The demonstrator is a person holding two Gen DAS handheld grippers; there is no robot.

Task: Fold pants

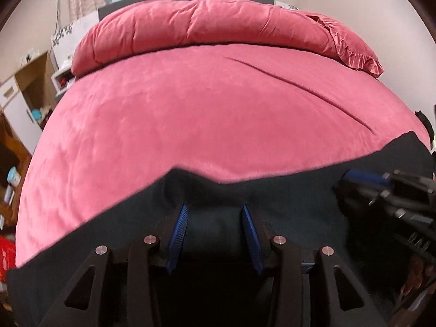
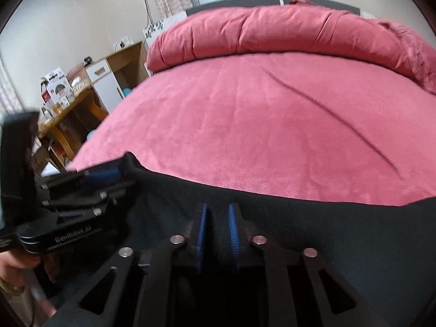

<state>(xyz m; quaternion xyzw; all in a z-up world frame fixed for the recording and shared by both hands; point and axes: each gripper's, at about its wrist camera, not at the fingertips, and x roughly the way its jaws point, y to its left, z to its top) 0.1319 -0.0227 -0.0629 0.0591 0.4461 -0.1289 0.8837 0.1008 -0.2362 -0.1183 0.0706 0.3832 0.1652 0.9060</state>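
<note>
Black pants (image 1: 286, 199) lie spread across the near edge of a pink bed (image 1: 190, 122). Their far edge makes a peak just ahead of my left gripper (image 1: 215, 208). That gripper points down onto the cloth with its blue pads well apart, and a soft bulge of black cloth sits between them. In the right wrist view the pants (image 2: 327, 231) fill the lower part of the picture. My right gripper (image 2: 218, 206) rests over them with only a narrow gap between its pads. The left gripper (image 2: 109, 175) shows at the pants' left corner, and the right gripper (image 1: 365, 179) shows blurred at the far right.
A rolled pink duvet (image 1: 218, 30) lies across the head of the bed. A long crease (image 2: 340, 120) runs over the sheet. A wooden desk (image 2: 68, 109) with boxes and a white cabinet (image 2: 106, 79) stand left of the bed. A hand (image 2: 13, 269) holds the left gripper's handle.
</note>
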